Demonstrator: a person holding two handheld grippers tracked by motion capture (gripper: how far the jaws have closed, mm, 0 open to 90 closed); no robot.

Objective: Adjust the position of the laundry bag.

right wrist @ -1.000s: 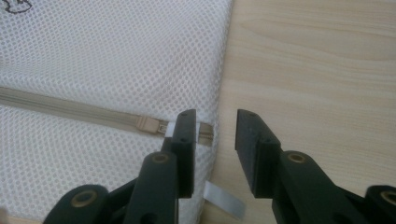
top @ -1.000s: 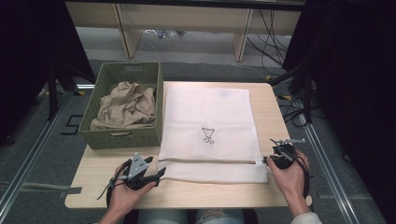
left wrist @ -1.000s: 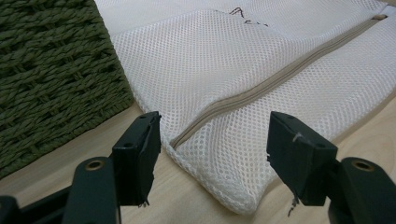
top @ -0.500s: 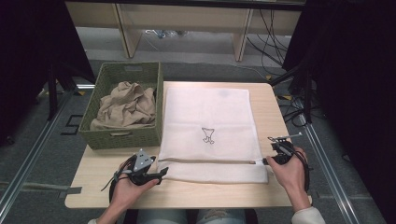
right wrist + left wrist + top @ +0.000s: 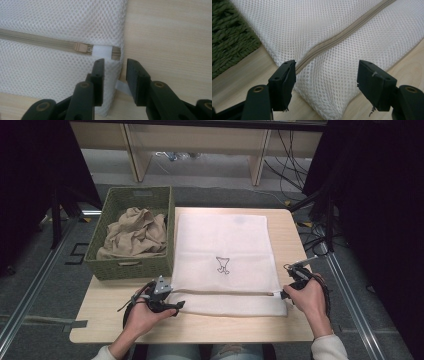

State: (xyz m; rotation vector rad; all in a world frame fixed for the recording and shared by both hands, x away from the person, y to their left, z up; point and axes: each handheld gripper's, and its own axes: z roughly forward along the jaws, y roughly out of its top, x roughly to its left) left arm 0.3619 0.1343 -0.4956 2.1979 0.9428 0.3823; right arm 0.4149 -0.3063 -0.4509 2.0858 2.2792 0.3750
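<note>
Wooden tabletop (image 5: 240, 327) carries a white mesh bag (image 5: 222, 252), its near left corner between the wide-open left hand-held gripper (image 5: 325, 82), the right hand-held gripper (image 5: 115, 80) narrowly parted astride its near right corner.

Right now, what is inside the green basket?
The basket holds a crumpled beige cloth that fills most of it. What lies beneath the cloth, and the basket's bottom, are covered and cannot be seen.
</note>
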